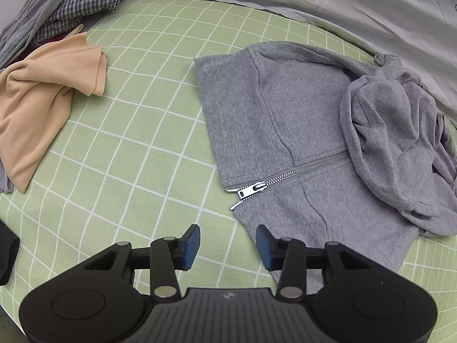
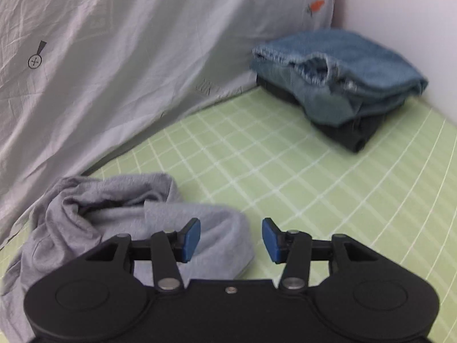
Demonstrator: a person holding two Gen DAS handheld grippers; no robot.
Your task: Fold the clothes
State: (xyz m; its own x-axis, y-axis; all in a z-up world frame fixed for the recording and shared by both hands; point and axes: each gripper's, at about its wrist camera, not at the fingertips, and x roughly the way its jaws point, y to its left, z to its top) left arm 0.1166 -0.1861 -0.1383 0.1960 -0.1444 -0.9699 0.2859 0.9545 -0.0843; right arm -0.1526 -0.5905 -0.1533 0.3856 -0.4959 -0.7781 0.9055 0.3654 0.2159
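Your left gripper (image 1: 227,247) hangs released over the green checked sheet (image 1: 137,131), nothing between its blue pads (image 1: 190,247); its right pad sits just above the near bottom corner of the grey zip hoodie (image 1: 274,120). The hoodie lies ahead and to the right, body flat, its zipper (image 1: 282,175) running toward the bunched hood on the right. A tan garment (image 1: 42,108) lies well apart to the left, a checked shirt (image 1: 85,0) beyond it. Your right gripper (image 2: 231,240) is likewise released and holds nothing, with the hoodie's crumpled grey cloth (image 2: 120,217) just beneath and left of it. Folded jeans (image 2: 340,80) sit stacked far ahead against the wall.
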